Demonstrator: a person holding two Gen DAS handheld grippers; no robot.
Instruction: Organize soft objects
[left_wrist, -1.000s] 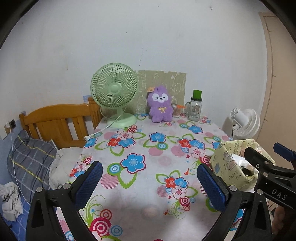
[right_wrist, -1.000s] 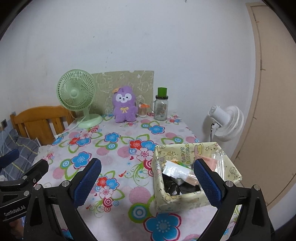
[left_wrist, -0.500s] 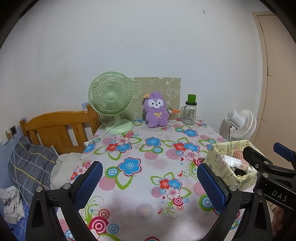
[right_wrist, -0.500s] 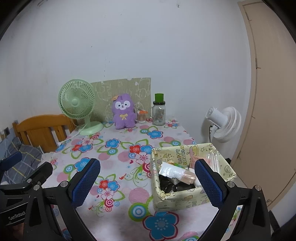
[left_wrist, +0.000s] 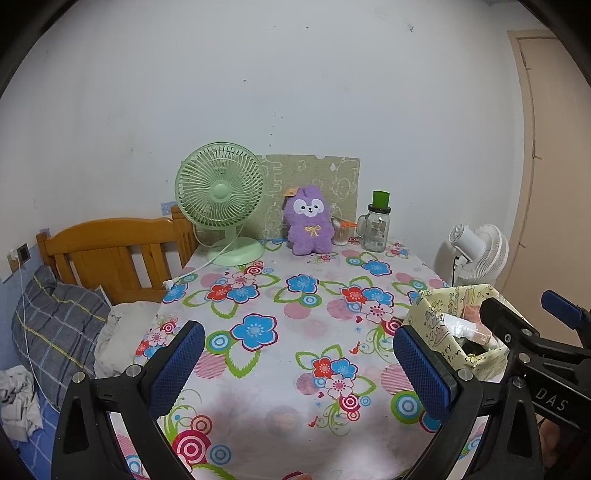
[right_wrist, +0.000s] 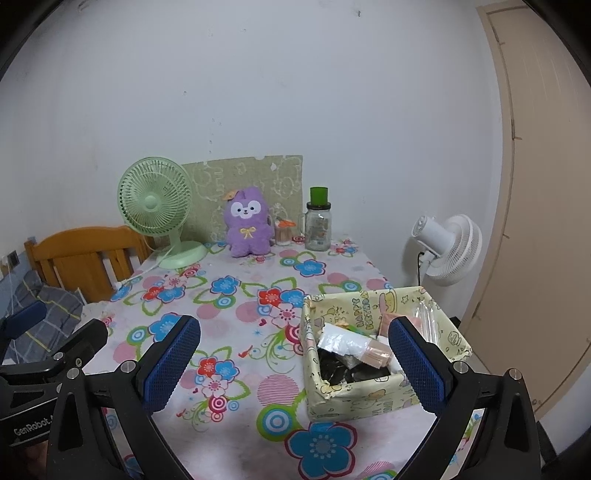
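A purple plush toy (left_wrist: 309, 221) sits upright at the far end of the flowered table (left_wrist: 280, 332), against a green patterned board; it also shows in the right wrist view (right_wrist: 247, 222). A yellow patterned box (right_wrist: 380, 347) holding packets and small items stands at the table's near right; it also shows in the left wrist view (left_wrist: 458, 328). My left gripper (left_wrist: 299, 367) is open and empty above the table's near edge. My right gripper (right_wrist: 291, 363) is open and empty, with its right finger over the box's near side.
A green desk fan (left_wrist: 221, 199) and its cable stand at the far left. A glass jar with a green lid (left_wrist: 376, 221) stands right of the plush. A white fan (left_wrist: 476, 251) stands beyond the right edge. A wooden bed frame (left_wrist: 110, 247) and pillows lie left.
Both grippers have pulled back and risen from the table, so the plush, fan and box look smaller and farther. Both jaws stay open.
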